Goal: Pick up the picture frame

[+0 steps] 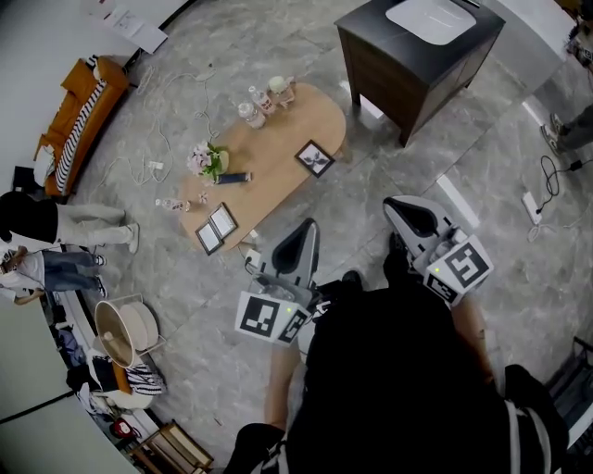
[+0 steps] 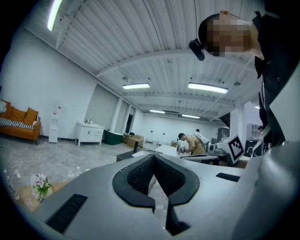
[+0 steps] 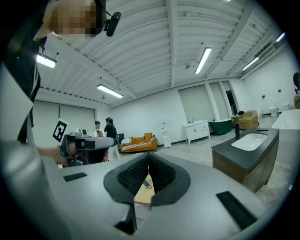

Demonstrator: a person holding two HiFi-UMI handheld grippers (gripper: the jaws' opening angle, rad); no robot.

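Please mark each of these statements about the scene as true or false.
1. The left tongs and the right tongs are both shut with nothing between them. True.
2. The dark picture frame is on the floor beside the table. False: it is on the wooden table, near its right end in the head view.
3. A bunch of flowers is on the table. True.
4. The sofa is blue. False: it is orange.
5. The dark cabinet has a white basin in its top. True.
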